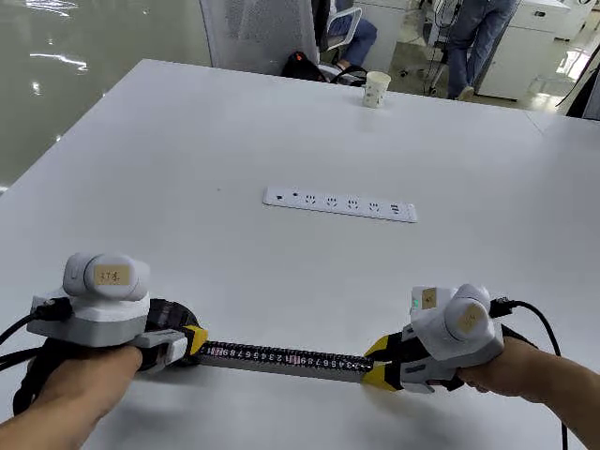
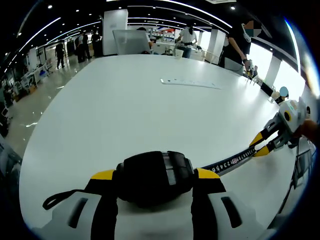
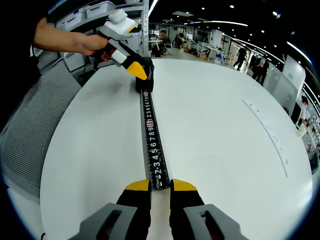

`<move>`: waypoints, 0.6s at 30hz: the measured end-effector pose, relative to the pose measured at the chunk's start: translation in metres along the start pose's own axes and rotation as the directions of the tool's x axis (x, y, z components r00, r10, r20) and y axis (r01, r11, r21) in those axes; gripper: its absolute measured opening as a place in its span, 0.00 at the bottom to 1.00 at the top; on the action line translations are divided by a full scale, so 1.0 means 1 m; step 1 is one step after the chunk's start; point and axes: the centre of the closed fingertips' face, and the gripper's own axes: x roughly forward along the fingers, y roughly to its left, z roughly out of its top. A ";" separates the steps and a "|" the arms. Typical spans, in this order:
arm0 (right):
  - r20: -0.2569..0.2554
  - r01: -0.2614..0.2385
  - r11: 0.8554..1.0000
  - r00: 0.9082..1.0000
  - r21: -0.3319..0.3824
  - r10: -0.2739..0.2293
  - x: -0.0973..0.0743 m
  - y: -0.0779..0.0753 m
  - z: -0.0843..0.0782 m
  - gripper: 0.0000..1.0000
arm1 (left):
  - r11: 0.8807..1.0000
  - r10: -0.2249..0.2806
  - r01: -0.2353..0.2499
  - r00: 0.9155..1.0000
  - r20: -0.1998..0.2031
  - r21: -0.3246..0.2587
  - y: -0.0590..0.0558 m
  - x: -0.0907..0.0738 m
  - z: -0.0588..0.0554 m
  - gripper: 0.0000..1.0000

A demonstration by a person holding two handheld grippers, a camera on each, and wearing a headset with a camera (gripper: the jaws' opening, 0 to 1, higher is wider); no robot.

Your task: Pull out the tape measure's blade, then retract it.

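Stretching along the near edge of the worktop (image 1: 281, 141), the tape measure's blade (image 1: 281, 357) lies extended between the two grippers, low over the surface. The left gripper (image 1: 185, 336) has its fingers (image 2: 103, 176) set fairly wide and clamped on the black case (image 2: 155, 186). The right gripper (image 1: 378, 362) has its fingers (image 3: 138, 186) almost together, pinching the blade's free end.

The case looks compact, hard and rounded, probably weighty for its bulk. A grip across its broad flanks, as it sits now, should keep it from twisting. The blade is thin sprung metal: stiff while straight, likely to kink if bent sideways, and smooth enough to slide through a light pinch. Its spring will likely pull it back hard, so the end is best held firmly and walked toward the case rather than let go.

The right gripper view looks straight down the blade. There the printed numerals are legible, counting upward from the fingers to the mouth of the case. The left gripper view adds a black strap (image 2: 56, 200) trailing from the case onto the worktop. The head view takes in both grippers at once, with a power strip (image 1: 339, 203) mid-worktop and a paper cup (image 1: 376, 89) by the far edge.
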 end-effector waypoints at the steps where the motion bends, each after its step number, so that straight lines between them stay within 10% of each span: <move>1: 0.000 0.000 1.000 1.000 -0.001 0.000 0.000 0.000 0.000 0.10 | 1.000 0.000 0.000 1.000 0.000 0.001 0.000 0.000 0.000 0.54; 18: 0.006 -0.004 1.000 1.000 0.005 0.004 0.007 0.001 0.008 0.10 | 1.000 -0.002 0.002 1.000 -0.002 0.001 0.001 0.000 0.000 0.54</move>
